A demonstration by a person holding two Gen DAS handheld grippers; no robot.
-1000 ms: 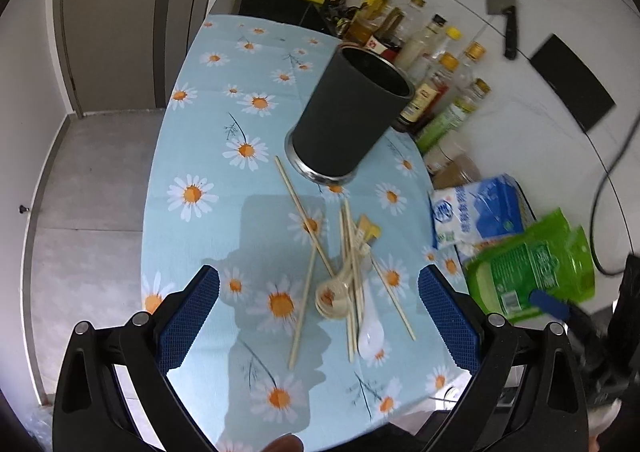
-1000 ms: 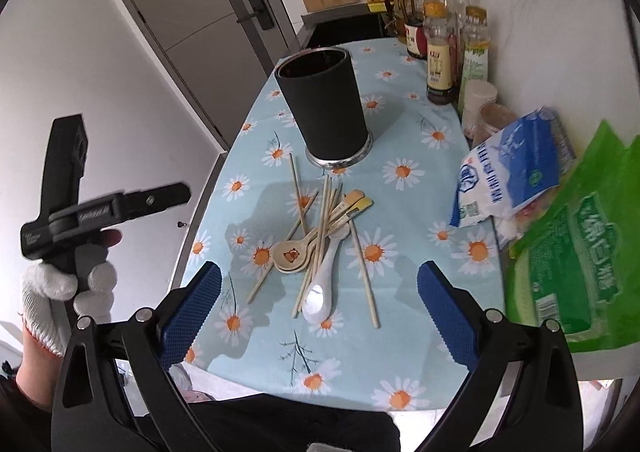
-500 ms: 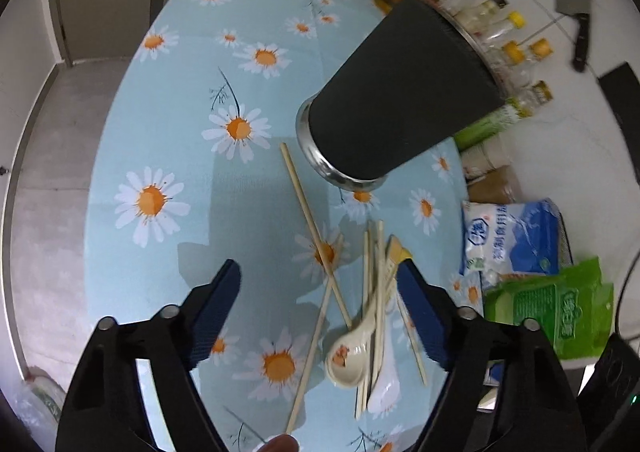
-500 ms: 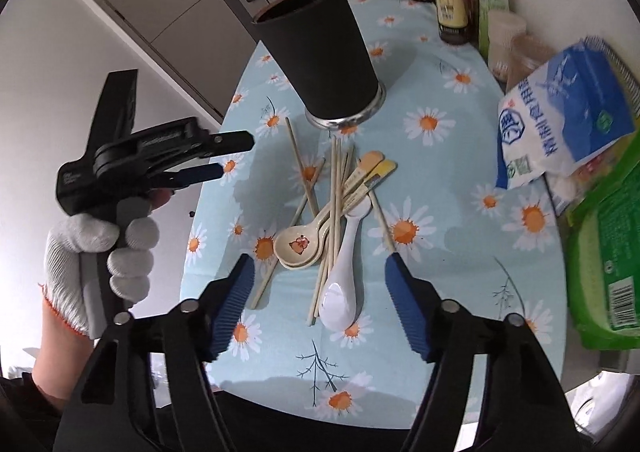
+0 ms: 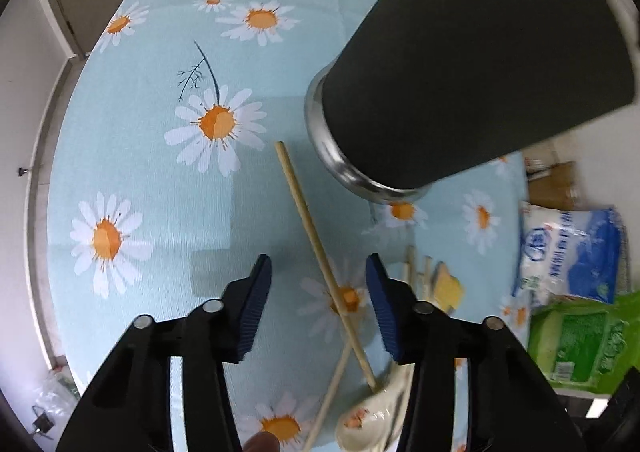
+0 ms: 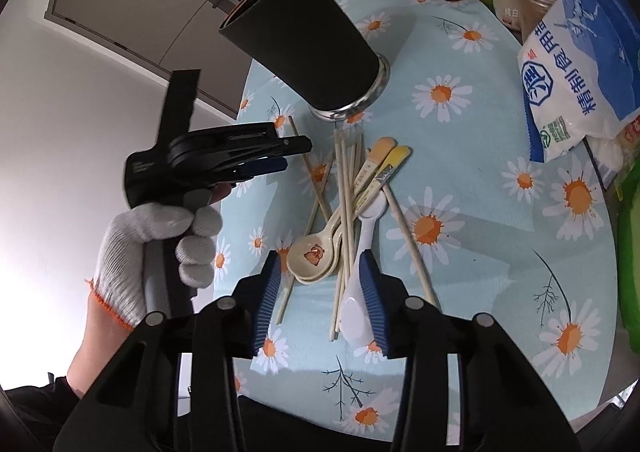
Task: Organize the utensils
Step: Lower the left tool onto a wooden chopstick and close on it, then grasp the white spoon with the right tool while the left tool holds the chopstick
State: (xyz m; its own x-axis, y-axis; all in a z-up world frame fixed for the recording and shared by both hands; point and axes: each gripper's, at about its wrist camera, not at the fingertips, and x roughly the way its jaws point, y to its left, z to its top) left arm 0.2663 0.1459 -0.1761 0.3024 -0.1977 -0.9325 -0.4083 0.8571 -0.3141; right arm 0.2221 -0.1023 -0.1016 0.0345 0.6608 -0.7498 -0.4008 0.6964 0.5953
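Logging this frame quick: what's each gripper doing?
Left gripper: open, closing around a chopstick, nothing held.
Right gripper: open, closing over the spoons, nothing held.

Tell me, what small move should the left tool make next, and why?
Probably lower a little more and close on the pale wooden chopstick. The left gripper has just been closing its jaws, which straddle that stick without pressing it, and the tall black holder stands just beyond, ready to take it.

Both wrist cameras are looking steeply down, close over the table (image 5: 132,155), sharing the black holder (image 5: 472,63) and chopsticks (image 6: 347,211).
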